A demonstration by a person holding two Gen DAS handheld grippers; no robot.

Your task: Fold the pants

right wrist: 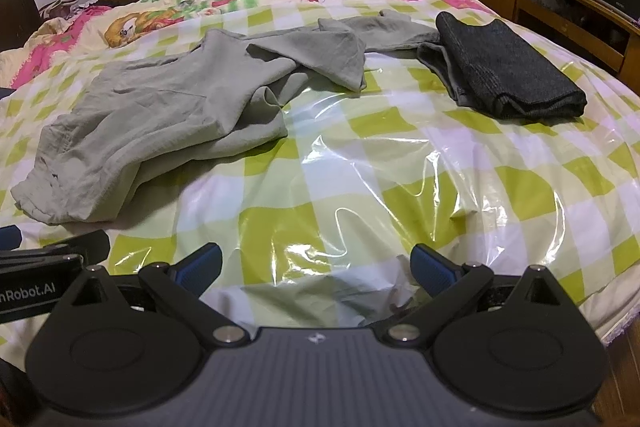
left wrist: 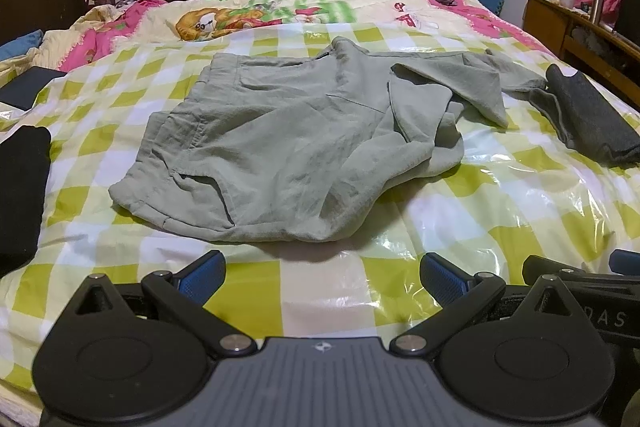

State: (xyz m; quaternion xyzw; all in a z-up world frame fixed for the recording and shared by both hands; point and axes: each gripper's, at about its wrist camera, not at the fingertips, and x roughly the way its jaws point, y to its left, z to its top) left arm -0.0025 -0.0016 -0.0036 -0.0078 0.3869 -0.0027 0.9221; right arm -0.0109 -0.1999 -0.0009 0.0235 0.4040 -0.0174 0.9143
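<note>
Lying crumpled at frame centre on the bed, the pants are unfolded. The left gripper and right gripper are held apart and empty, short of the cloth, probably for an approach.

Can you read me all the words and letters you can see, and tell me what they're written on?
"nRobot.AI": white letters, cut off at the frame edge, on the left tongs' black body, seen from the right wrist camera.
"DAS": pale letters, cut off, on the right tongs' black body, seen from the left wrist camera.
The small logo on the grey housing holds no letters.
</note>
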